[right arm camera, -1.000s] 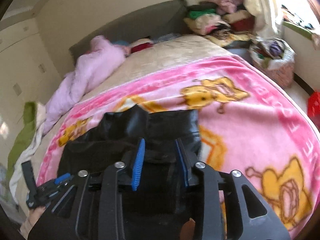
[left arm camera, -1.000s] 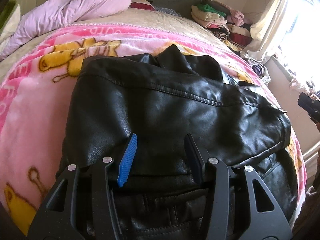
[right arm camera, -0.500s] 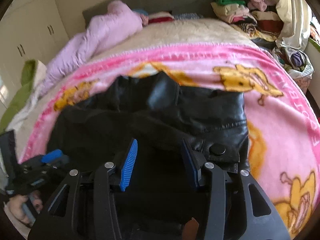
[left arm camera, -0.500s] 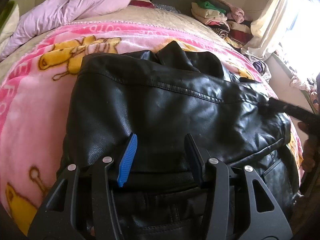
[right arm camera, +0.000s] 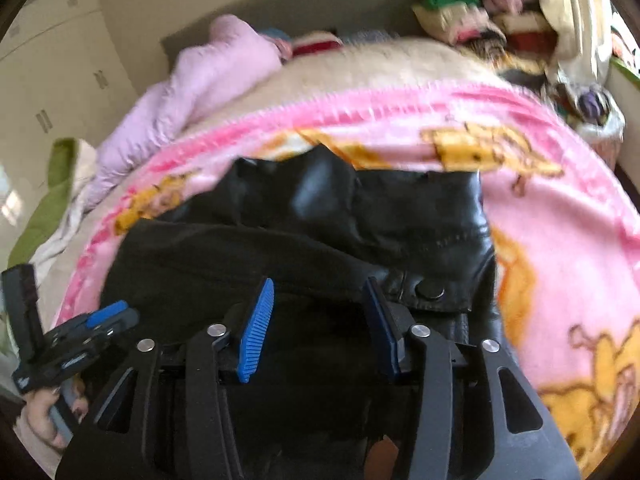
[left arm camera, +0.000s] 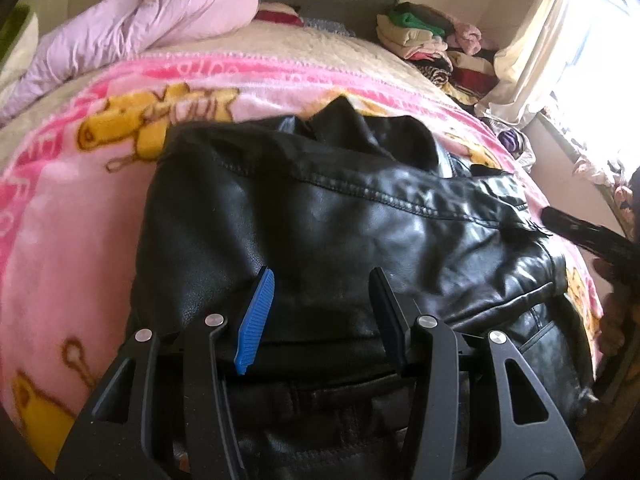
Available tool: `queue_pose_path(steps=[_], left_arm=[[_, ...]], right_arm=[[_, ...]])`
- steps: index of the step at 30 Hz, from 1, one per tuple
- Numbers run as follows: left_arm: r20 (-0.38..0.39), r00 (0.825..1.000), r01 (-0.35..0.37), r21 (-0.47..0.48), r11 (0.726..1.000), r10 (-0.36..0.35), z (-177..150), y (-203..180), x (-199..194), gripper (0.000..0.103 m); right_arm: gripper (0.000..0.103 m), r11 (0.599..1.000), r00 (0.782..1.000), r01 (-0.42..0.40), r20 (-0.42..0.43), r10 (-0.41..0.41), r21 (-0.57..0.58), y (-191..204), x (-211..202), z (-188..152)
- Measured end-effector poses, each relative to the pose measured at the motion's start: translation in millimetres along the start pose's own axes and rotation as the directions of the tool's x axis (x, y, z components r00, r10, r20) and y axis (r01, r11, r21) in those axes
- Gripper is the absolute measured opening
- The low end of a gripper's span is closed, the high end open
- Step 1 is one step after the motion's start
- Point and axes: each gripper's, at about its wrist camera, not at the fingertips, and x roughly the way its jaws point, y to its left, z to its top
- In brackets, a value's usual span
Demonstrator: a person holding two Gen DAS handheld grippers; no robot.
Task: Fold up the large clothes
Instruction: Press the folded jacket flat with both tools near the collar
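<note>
Black leather jacket (left arm camera: 344, 240) folded in a heap on the pink cartoon blanket (left arm camera: 60, 240), toward the bed's near edge. Broad free blanket to the left and beyond the collar; only a narrow pink strip along the bed's right edge. Left hand-held gripper (left arm camera: 320, 312) released, jaws parted over the jacket's near fold, nothing pinched. Right hand-held gripper (right arm camera: 316, 320) likewise released, jaws just widened, leather below but apparently not pressed; view blurred. Jacket's near hem cut off behind both grippers. Lilac duvet (left arm camera: 160, 12) bunched at the head end, stacked clothes (left arm camera: 432, 40) off the far right corner, curtain (left arm camera: 552, 36) beside them.
</note>
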Motion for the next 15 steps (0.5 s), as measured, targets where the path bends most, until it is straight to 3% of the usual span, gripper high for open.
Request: queue_pose_path(steps=[7, 15], left_arm=[[0.054, 0.998, 0.034, 0.035, 0.999, -0.036, 0, -16, -25, 0.057], [-0.053, 0.998, -0.014, 0.060, 0.998, 0.017, -13, -23, -10, 0.064]], right_arm=[[0.052, 0.999, 1.000, -0.012, 0.005, 0.012, -0.037, 16, -19, -28], [0.056, 0.999, 1.000, -0.025, 0.007, 0.025, -0.037, 29, -16, -40]])
